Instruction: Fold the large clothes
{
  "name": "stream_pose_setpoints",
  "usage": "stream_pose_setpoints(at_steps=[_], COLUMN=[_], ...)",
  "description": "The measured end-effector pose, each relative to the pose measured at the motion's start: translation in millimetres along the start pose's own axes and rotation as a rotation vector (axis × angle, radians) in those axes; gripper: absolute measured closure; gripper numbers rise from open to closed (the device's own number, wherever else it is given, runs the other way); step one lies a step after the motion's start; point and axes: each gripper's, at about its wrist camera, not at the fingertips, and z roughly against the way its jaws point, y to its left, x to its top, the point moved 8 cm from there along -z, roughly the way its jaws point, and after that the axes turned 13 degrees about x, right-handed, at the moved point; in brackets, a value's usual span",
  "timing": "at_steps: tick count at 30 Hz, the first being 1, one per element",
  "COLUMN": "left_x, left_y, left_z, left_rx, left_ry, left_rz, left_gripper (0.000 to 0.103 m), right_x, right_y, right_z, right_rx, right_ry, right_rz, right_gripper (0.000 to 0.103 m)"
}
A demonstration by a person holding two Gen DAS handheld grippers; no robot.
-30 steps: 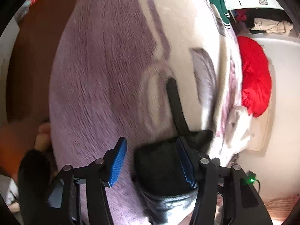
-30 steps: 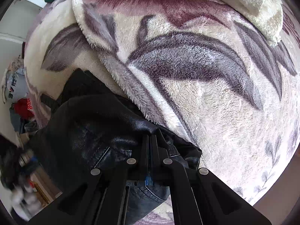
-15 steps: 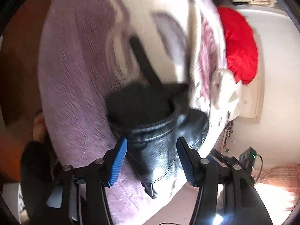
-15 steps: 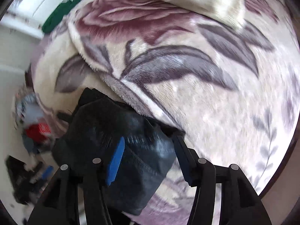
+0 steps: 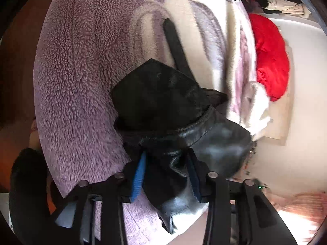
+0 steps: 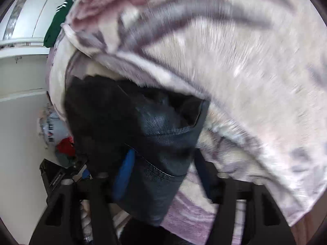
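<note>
A black leather garment (image 5: 169,110) lies bunched on a fleecy floral blanket (image 5: 81,77) near the bed's edge; a black strap (image 5: 175,42) runs from it up the blanket. My left gripper (image 5: 166,175) is open, with its blue pads on either side of the garment's lower leather fold. In the right wrist view the same garment (image 6: 143,126) lies under a raised fold of the blanket (image 6: 235,61). My right gripper (image 6: 163,173) is open with the leather edge between its fingers.
A red garment (image 5: 269,57) and a white cloth (image 5: 257,110) lie at the blanket's right side. A green garment (image 6: 57,26) sits at the far end by a white wall. A pile of clothes (image 6: 59,136) lies on the floor at left.
The right gripper let go of the leather garment and opened. Both grippers then moved in, so that the garment now lies between the open fingers of each.
</note>
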Motion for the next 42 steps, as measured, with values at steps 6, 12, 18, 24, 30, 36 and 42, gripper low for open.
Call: stream_pose_setpoints(at_steps=[6,12,18,24,30,36,42], left_x=[-19,-8,-8,10,36,33,24], left_y=[15,-7,-14,-50,-54,-71,-120], left_z=[-8,-48,-39,-29,-59,-44,-21], left_rx=[-0.126,-0.201,-0.183,-0.171,-0.219,-0.165,-0.117], left_ry=[-0.006,-0.033,-0.122,-0.197,-0.133,-0.201,-0.239], left_rz=[-0.009,-0.056,-0.062,-0.160,-0.129,-0.175,-0.221], left_gripper=[0.022,0.016,0.018,0.043,0.034,0.055,0.068], right_x=[-26,-31,-27,-19,-6,-3,-8], right_y=[-27,-28,-11,7,12,22,48], right_z=[-33,-63,-79,-86,-101,-103,-86], right_rx=[0.320,0.606,0.636,0.688,0.670,0.668,0.636], right_ry=[0.021,-0.022,0.013,0.017,-0.046,-0.127,-0.244], right_rz=[-0.129,-0.201,-0.174,-0.167,-0.198,-0.207,-0.162], right_gripper=[0.010,0.010,0.008,0.008,0.008,0.015,0.042])
